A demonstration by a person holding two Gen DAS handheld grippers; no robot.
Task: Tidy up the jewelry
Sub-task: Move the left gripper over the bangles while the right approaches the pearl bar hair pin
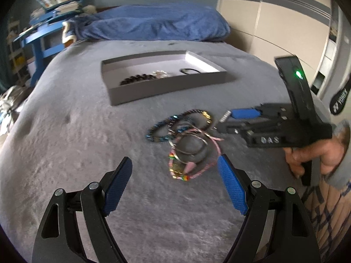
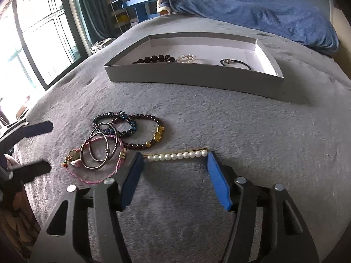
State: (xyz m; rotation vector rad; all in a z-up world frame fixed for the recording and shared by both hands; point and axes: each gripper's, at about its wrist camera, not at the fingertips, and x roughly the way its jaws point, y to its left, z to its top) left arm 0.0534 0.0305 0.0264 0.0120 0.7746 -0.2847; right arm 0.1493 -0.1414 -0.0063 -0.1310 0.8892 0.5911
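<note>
While both grippers gape wide, the grey tray (image 2: 193, 81) beyond their fingertips holds three pieces.
Dark bead bracelet (image 2: 155, 59), pearl piece (image 2: 186, 58), black band (image 2: 235, 64); pearl bar (image 2: 177, 155) spans the right gripper (image 2: 174, 160) fingertips, left gripper (image 1: 175, 166) empty.

A grey blanket (image 2: 241, 131) covers the bed, with a blue duvet (image 2: 263, 11) bunched beyond, near a window (image 2: 43, 39).

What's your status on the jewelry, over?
Left gripper open, empty, above the bracelet pile. Right gripper open, straddling the pearl bar clip, not closed. Tray holds three pieces. Path clear.
</note>
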